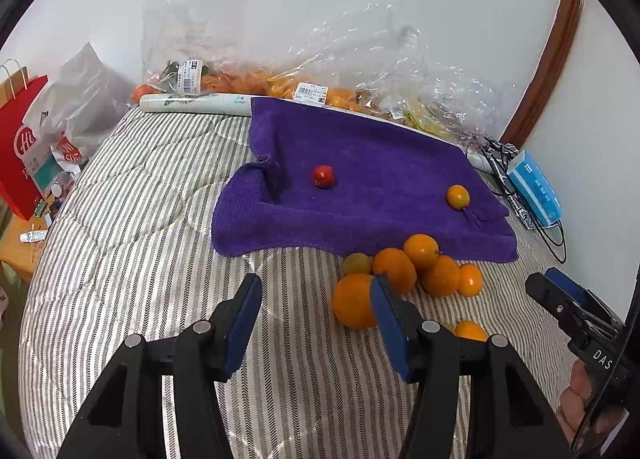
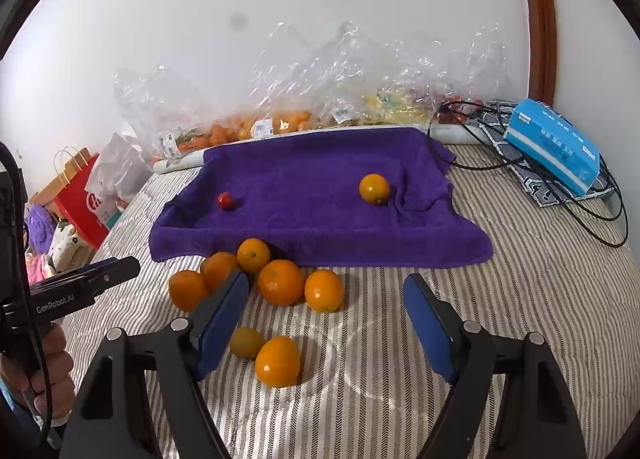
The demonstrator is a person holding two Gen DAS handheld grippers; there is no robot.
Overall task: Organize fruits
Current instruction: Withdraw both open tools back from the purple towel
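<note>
A purple towel (image 1: 360,187) (image 2: 320,195) lies on the striped bed. On it sit a small red fruit (image 1: 323,176) (image 2: 226,200) and one orange (image 1: 458,197) (image 2: 374,188). Several oranges (image 1: 396,269) (image 2: 280,282) cluster on the bed just in front of the towel. Two more fruits (image 2: 276,361) lie nearer the right gripper. My left gripper (image 1: 316,315) is open and empty, left of the cluster. My right gripper (image 2: 326,323) is open and empty above the near fruits. It also shows in the left wrist view (image 1: 560,291).
Clear plastic bags of fruit (image 1: 280,83) (image 2: 280,119) lie along the wall behind the towel. A blue tissue box (image 1: 534,189) (image 2: 554,145) and black cables (image 2: 520,163) sit at the right. A red paper bag (image 1: 20,139) stands off the bed's left side.
</note>
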